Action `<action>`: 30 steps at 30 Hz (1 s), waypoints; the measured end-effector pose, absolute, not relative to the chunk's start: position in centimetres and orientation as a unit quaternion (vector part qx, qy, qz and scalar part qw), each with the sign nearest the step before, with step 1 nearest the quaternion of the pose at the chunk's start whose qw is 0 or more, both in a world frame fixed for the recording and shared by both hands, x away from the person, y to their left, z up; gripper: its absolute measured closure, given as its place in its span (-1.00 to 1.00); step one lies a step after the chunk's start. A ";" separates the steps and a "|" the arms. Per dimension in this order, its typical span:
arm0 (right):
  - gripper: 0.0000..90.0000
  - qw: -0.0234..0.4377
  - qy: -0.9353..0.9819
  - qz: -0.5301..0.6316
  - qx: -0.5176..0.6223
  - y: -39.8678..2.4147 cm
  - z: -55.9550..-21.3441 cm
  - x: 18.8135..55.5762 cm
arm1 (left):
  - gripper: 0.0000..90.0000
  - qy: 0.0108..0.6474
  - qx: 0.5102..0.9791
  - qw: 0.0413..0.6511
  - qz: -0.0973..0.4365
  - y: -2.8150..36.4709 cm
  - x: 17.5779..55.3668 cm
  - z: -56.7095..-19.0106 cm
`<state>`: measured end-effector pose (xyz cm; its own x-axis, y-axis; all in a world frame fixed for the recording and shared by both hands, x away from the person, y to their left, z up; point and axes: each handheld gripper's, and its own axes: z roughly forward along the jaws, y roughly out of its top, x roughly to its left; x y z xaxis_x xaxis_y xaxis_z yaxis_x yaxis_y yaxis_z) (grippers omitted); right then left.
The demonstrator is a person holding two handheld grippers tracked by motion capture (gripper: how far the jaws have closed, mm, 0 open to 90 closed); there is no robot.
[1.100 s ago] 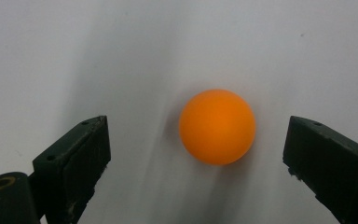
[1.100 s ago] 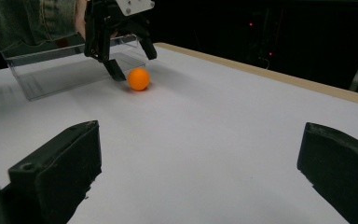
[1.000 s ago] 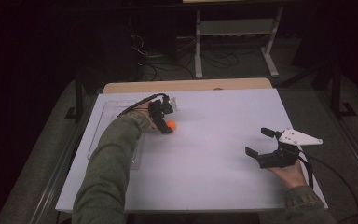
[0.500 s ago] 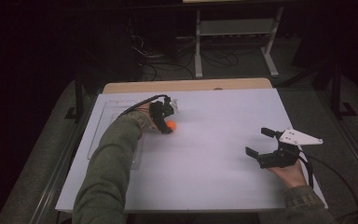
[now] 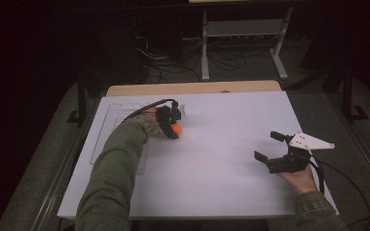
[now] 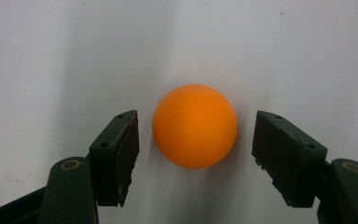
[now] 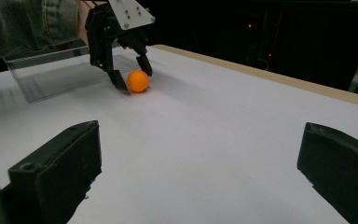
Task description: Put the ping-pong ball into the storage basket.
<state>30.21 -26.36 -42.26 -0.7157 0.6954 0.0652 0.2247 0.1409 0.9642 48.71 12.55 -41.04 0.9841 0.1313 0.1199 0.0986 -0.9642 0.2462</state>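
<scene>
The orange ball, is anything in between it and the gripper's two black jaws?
No. The orange ball sits on the white table between the jaws of the left hand-held gripper, which have just been closing. A bare gap shows on each side; the pads do not yet touch it.

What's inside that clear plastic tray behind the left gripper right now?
The clear plastic tray looks empty through its transparent wall. The sleeve covers part of its floor. The orange ball sits outside it on the white table, between the left gripper jaws.

Dim room, bright table, soft shadows
</scene>
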 end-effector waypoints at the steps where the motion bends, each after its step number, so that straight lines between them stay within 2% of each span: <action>1: -1.00 0.205 0.727 0.574 0.317 -26.4 -42.3 30.2 | -0.27 0.058 0.989 0.119 0.068 12.5 48.7 -41.1; 8: -1.00 0.205 0.727 0.574 0.317 -26.4 -42.3 30.2 | -0.16 0.055 0.990 0.112 0.070 12.5 48.7 -41.2; 17: -1.00 0.205 0.728 0.572 0.317 -26.4 -42.3 30.2 | 0.09 0.049 0.990 0.107 0.076 12.4 48.6 -41.3; 30: -1.00 0.205 0.726 0.573 0.320 -26.5 -42.2 30.2 | 0.11 0.050 0.990 0.110 0.069 12.5 48.5 -41.2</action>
<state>30.21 -26.51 -42.24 -0.7112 0.6996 0.0687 0.2288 0.1379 0.9637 48.55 12.53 -41.22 0.9854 0.1138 0.1266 0.0832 -0.9707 0.2255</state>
